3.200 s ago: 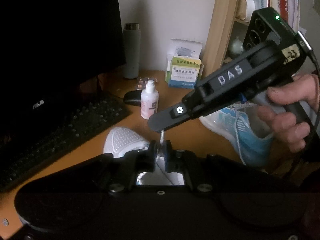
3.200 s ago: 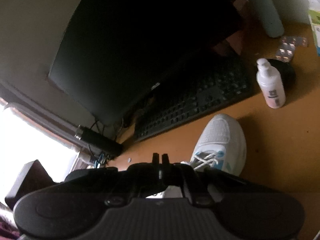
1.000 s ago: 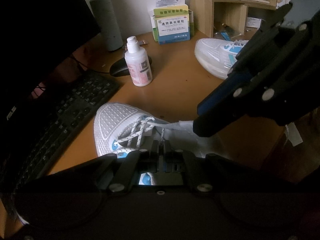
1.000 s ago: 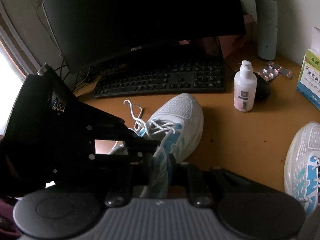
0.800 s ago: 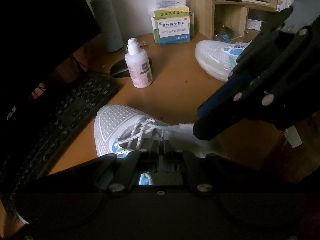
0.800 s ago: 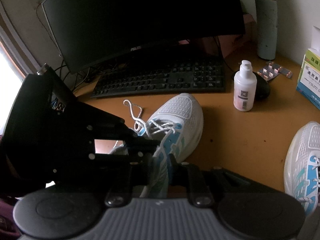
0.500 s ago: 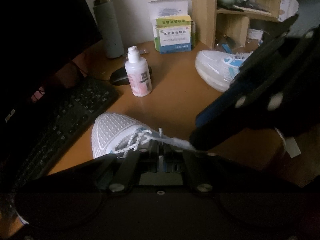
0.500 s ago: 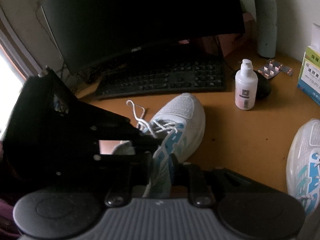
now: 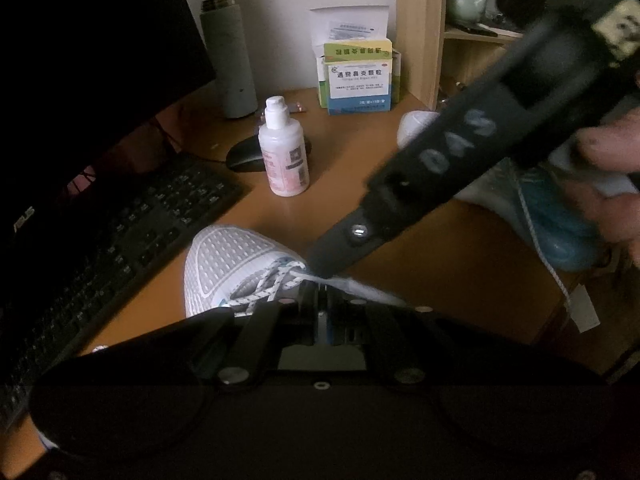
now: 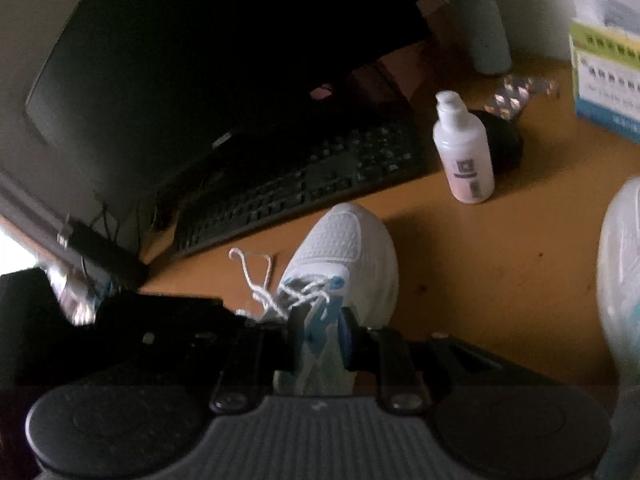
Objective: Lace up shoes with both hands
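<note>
Shoe [image 10: 352, 248]: white, toe far, on counter [image 10: 500, 264].
Left tongs [image 9: 320, 300]: clamped on lace [image 9: 276, 280].
Right tongs [image 10: 320, 334]: narrow gap, straddling shoe's side.

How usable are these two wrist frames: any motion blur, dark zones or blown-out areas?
Left wrist view: right gripper smeared by motion blur, monitor nearly black, pump bottle sharp. Right wrist view: soft all over, window corner blown white at the left edge, fisheye bends the keyboard; near shoe still readable.
</note>
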`<state>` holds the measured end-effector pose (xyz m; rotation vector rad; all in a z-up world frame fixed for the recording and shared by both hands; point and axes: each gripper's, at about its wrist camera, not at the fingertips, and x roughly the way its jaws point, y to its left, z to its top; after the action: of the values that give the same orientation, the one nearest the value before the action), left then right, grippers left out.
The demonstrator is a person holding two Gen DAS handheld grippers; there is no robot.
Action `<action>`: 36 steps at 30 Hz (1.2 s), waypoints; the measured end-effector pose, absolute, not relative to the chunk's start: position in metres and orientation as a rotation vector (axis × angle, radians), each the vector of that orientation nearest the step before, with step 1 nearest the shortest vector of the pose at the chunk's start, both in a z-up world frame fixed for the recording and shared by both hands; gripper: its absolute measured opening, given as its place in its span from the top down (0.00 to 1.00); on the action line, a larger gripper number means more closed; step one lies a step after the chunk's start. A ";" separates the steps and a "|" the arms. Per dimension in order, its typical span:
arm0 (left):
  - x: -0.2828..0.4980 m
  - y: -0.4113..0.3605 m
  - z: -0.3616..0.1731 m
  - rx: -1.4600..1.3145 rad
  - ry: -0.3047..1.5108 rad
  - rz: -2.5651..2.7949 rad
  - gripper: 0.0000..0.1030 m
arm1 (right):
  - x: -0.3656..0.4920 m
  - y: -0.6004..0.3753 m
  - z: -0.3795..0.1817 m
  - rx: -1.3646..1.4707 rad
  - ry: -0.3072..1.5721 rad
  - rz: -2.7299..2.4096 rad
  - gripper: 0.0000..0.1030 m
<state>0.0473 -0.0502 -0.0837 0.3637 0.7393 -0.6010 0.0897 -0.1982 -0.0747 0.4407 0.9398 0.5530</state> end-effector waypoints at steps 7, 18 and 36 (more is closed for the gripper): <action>0.043 -0.049 -0.085 0.353 0.740 -0.585 0.99 | 0.107 -0.214 -0.100 0.717 1.000 0.565 0.91; 0.019 -0.048 -0.073 0.451 0.645 -0.494 0.73 | 0.082 -0.262 -0.041 0.599 0.782 0.416 0.98; 0.011 -0.051 -0.077 0.470 0.665 -0.486 0.65 | -0.017 -0.439 0.089 0.249 0.321 -0.256 0.98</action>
<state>0.0113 -0.0514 -0.0770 0.4700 0.6652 -0.4865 -0.0170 -0.4388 0.0890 0.2486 0.3209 -0.2559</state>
